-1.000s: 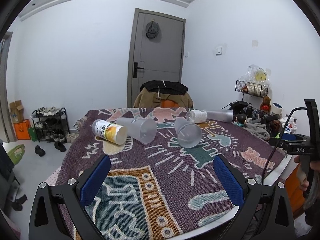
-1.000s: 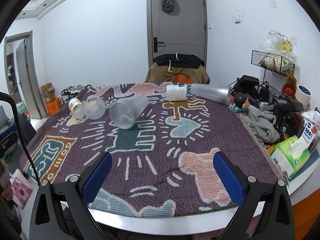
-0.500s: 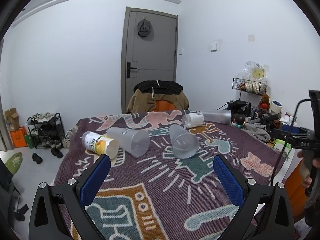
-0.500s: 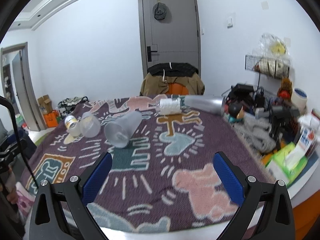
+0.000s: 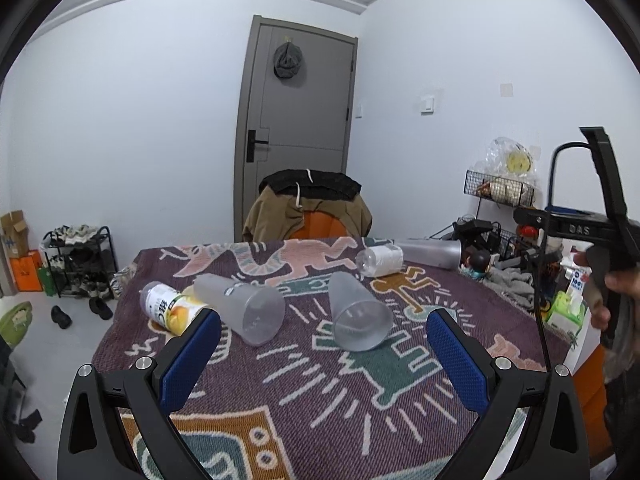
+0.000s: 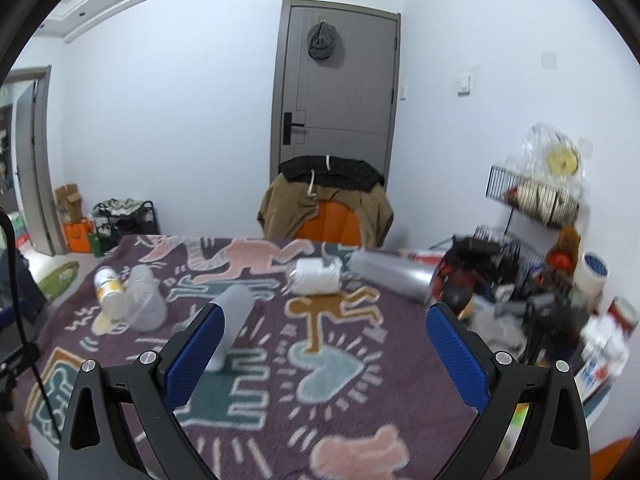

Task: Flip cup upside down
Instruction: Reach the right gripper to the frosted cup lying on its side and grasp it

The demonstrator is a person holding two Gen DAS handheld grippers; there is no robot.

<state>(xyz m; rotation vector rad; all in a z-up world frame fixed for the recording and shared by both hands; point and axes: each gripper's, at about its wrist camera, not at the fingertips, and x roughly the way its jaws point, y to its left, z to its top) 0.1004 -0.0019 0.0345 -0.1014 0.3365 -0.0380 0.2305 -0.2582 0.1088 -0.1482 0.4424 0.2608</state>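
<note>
A: Cup [image 5: 358, 318] lies on its side near the middle of your worktop [image 5: 460, 292], on the patterned blanket [image 5: 280, 392], open mouth turned toward your left gripper [image 5: 324, 354].

B: And that gripper's fingers [image 5: 191, 356]?

A: Spread wide, holding nothing, with the cup lying beyond them between the two blue pads. From your right wrist view the same cup [image 6: 234, 322] sits partly behind the left pad of your right gripper [image 6: 322, 354], whose fingers [image 6: 456, 354] are also wide and hold nothing.

B: What else lies around it?

A: A second clear cup [image 5: 244, 306] on its side just to the left, touching a labelled bottle [image 5: 172, 310]. Farther back, a white-wrapped bottle [image 5: 380, 260] and a long grey tumbler [image 5: 430, 252] lie down too. Your right hand [image 5: 614, 292] shows at the left view's right edge, gripping the other handle.
</note>
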